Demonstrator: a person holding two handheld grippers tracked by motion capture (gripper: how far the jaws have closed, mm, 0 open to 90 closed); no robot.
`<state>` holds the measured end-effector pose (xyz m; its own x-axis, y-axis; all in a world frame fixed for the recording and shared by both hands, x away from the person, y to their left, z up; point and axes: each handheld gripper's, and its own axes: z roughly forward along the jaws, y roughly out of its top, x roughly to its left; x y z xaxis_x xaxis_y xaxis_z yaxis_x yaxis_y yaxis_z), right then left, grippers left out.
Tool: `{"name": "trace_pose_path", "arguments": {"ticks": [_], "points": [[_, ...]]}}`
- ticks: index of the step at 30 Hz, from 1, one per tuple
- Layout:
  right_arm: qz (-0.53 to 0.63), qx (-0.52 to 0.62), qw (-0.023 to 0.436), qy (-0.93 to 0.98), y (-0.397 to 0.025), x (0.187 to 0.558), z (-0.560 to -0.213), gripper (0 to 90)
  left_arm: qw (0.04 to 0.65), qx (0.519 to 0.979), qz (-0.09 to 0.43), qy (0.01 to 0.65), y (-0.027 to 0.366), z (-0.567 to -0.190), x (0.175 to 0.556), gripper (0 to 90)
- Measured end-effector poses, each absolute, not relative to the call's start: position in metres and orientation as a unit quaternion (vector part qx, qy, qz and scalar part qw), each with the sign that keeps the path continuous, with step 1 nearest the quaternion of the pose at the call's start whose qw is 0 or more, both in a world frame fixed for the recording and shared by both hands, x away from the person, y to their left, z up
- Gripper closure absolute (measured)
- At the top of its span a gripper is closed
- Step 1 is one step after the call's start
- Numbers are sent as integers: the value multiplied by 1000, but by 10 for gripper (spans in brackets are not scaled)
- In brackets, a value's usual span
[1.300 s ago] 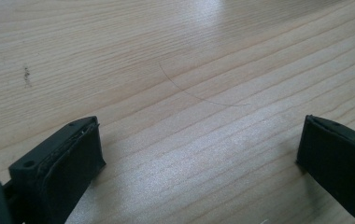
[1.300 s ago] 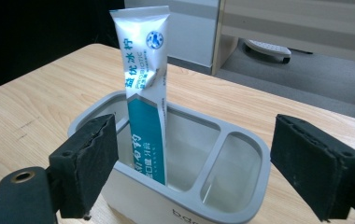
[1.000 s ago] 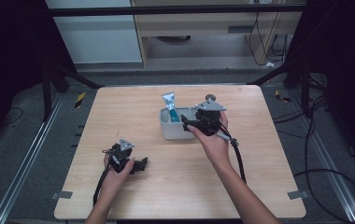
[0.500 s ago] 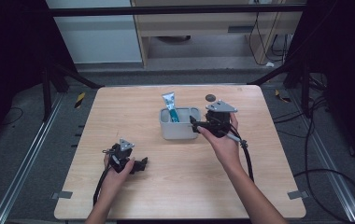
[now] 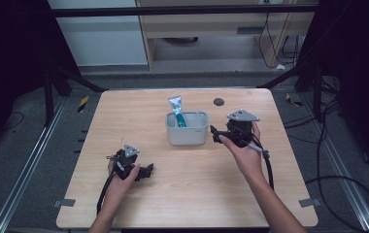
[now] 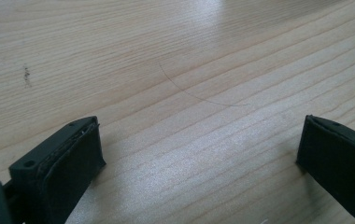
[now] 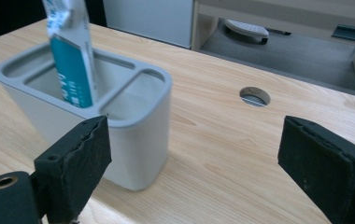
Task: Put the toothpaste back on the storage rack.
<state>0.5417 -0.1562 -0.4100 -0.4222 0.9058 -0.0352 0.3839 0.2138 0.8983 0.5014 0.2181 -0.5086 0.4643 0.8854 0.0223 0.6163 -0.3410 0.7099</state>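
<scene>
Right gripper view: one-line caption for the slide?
Open right gripper beside a grey holder with a toothpaste tube standing in it.

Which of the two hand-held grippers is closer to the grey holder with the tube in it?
The right gripper, just beside the grey holder, jaws open and apart from it. The left gripper rests well nearer the person.
</scene>
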Motion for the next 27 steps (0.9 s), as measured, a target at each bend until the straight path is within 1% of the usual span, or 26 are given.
{"name": "trace_pose_path", "arguments": {"ticks": [11, 27], "points": [[420, 461, 290, 726, -180, 539, -428, 127, 324, 792, 208, 474, 218, -509, 501, 0], [381, 489, 262, 740, -204, 535, -473, 131, 323, 792, 208, 474, 218, -509, 501, 0]]}}
